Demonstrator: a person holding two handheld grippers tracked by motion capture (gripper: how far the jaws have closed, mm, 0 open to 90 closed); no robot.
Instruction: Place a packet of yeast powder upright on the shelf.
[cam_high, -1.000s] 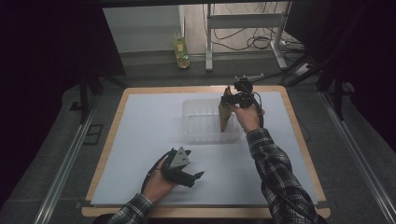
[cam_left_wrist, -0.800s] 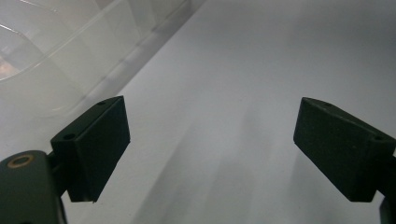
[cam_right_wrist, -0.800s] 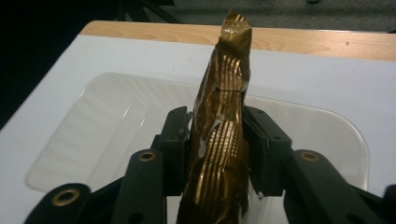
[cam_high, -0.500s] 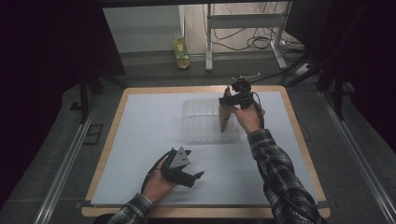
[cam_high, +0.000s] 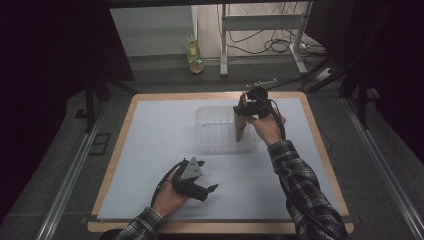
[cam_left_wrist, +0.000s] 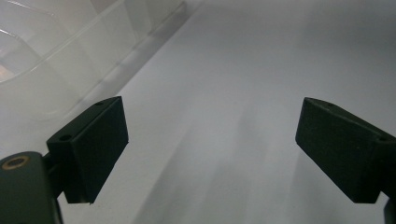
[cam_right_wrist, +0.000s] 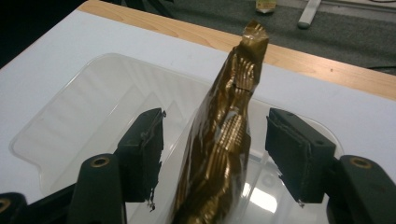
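Note:
A crinkled gold foil packet (cam_right_wrist: 229, 140) stands on end inside a clear plastic container (cam_right_wrist: 70, 121) at the table's far middle. My right gripper (cam_right_wrist: 217, 144) straddles the packet from above. Its jaws have just been opening, and both pads now stand apart from the foil with a gap on each side. In the high view the packet (cam_high: 240, 129) leans at the container's (cam_high: 215, 130) right end, under the right gripper (cam_high: 248, 109). My left gripper (cam_high: 207, 176) rests open on the white mat near the front edge, nothing between its jaws (cam_left_wrist: 210, 149).
The white mat (cam_high: 160, 130) covers a wood-edged table (cam_high: 320, 150). A corner of the clear container (cam_left_wrist: 56, 56) lies to the upper left in the left gripper view. Beyond the table a bottle (cam_high: 194, 52) stands on the floor beside metal frame legs (cam_high: 223, 45) and cables.

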